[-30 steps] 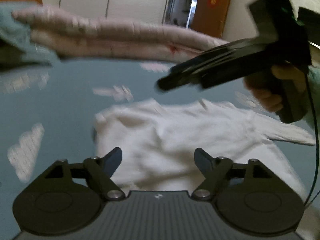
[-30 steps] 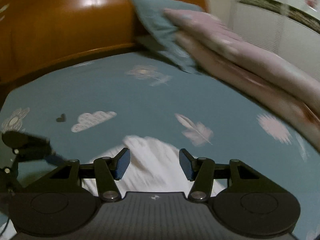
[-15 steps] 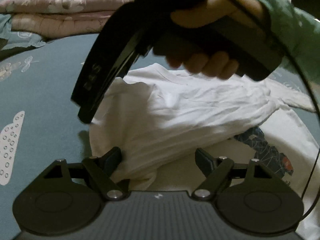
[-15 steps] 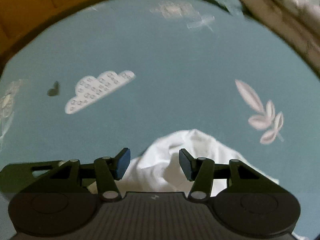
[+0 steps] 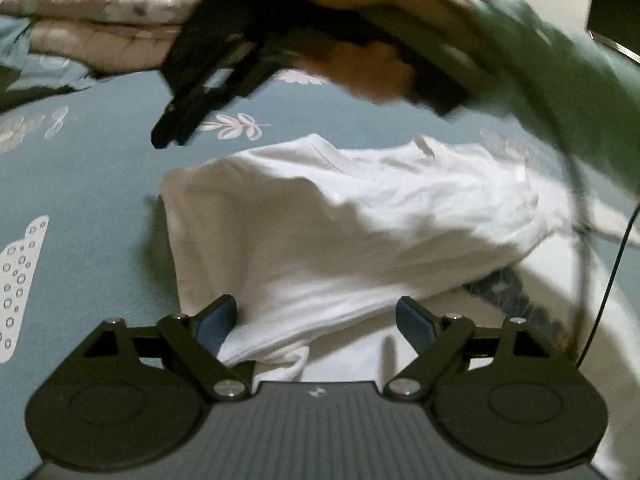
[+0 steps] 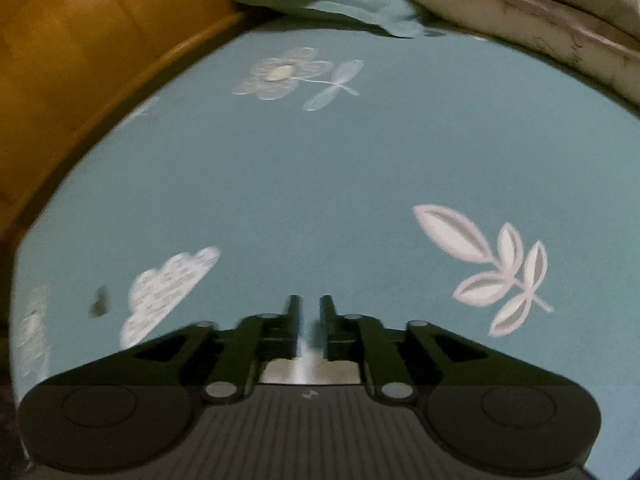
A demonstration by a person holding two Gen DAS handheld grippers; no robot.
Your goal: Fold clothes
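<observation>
White cotton T-shirt (image 5: pixel 328 232) spread on teal patterned bed sheet (image 6: pixel 320 184), one side seen doubled over printed front: partly folded, further folds judged outstanding. Left gripper (image 5: pixel 316 316) fingers parted, straddling hem. Right gripper (image 6: pixel 310 312) fingers nearly closed, nothing held, above sheet.

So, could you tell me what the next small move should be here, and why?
Probably close the left gripper on the folded edge of the white shirt. Its jaws stand open with that edge lying between them, so nothing is held yet. The right gripper hangs above the bedsheet with its jaws nearly together and no cloth between them, so it cannot help with the fold right now.
</observation>
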